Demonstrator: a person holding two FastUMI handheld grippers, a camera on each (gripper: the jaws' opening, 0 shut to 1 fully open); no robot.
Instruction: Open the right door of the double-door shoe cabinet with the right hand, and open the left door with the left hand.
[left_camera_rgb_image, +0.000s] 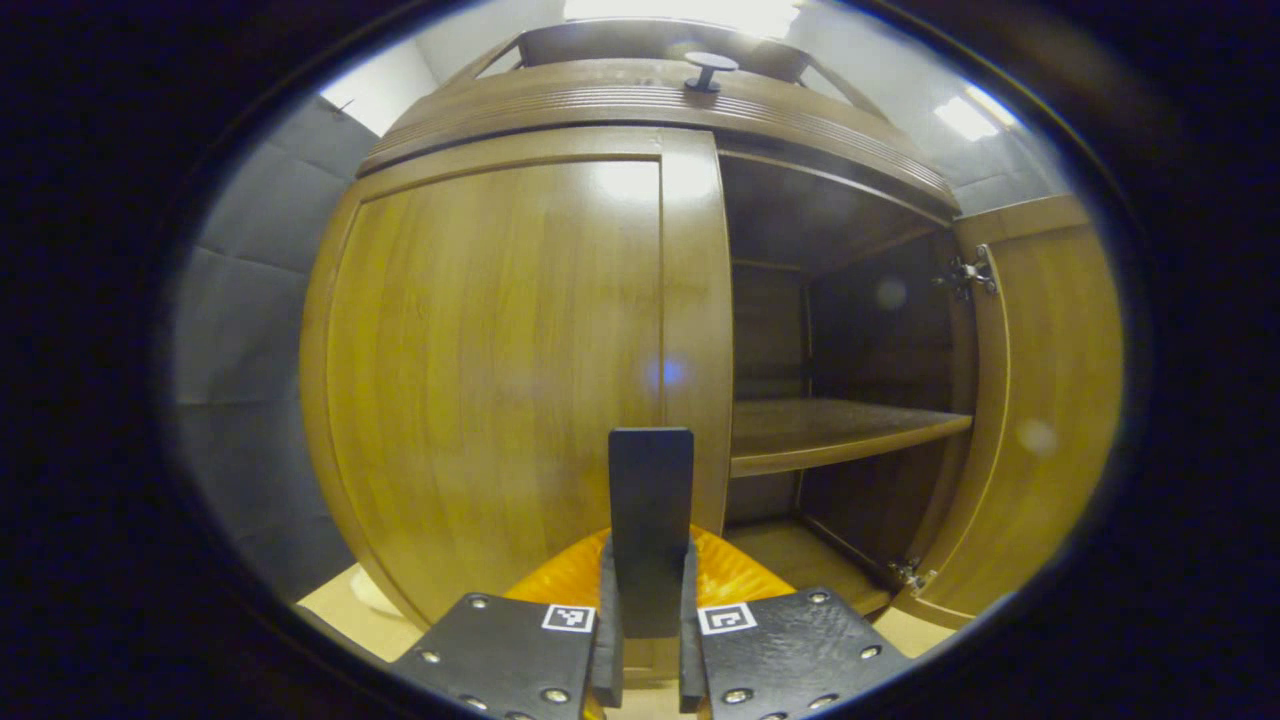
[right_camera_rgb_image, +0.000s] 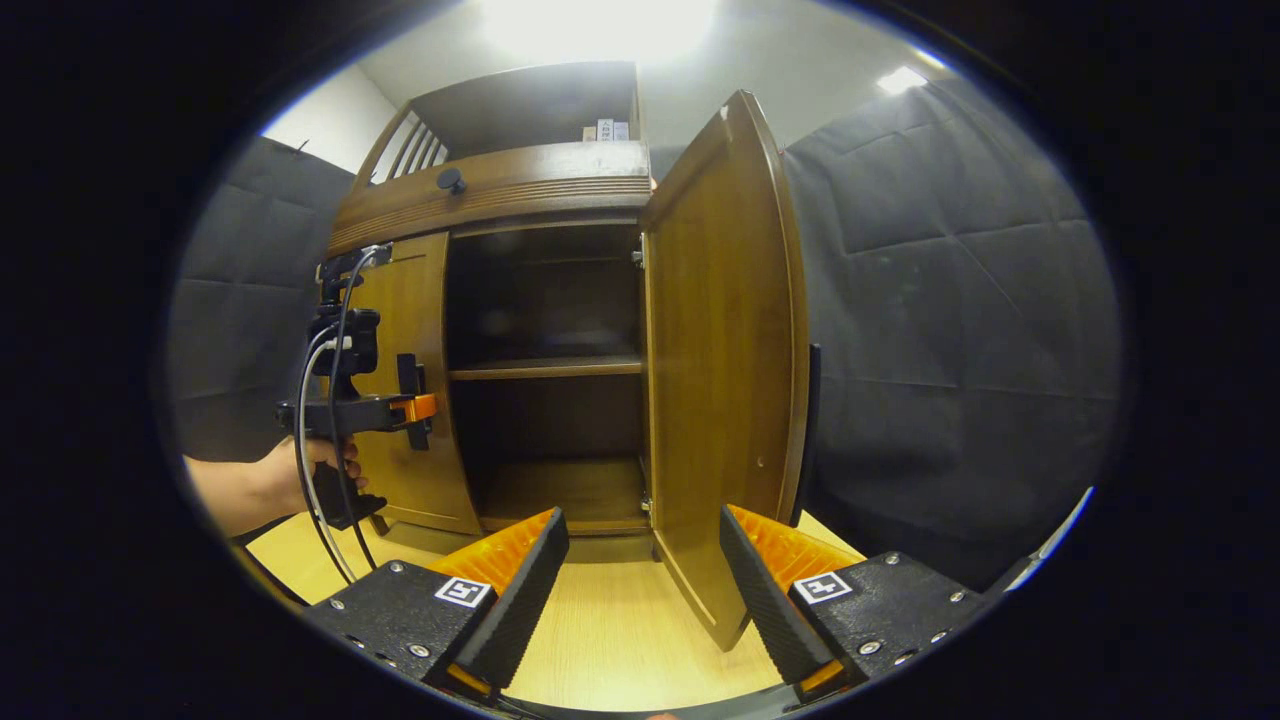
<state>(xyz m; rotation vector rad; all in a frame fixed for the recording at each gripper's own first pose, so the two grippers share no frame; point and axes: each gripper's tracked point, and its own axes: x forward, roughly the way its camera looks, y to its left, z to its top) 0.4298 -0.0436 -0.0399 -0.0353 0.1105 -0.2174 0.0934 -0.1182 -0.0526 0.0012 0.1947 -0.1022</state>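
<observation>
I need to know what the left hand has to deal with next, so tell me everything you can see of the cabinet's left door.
The left door is a glossy brown wood-look panel with a raised frame, standing upright and closed against the cabinet, while the right door is swung wide open. A dark upright handle sits at its inner edge beside the open compartment. The left gripper has its fingers closed on that handle; in the right gripper view it sits at the door's front.

Brown wooden shoe cabinet (right_camera_rgb_image: 530, 200), black handle (left_camera_rgb_image: 650, 520)
</observation>
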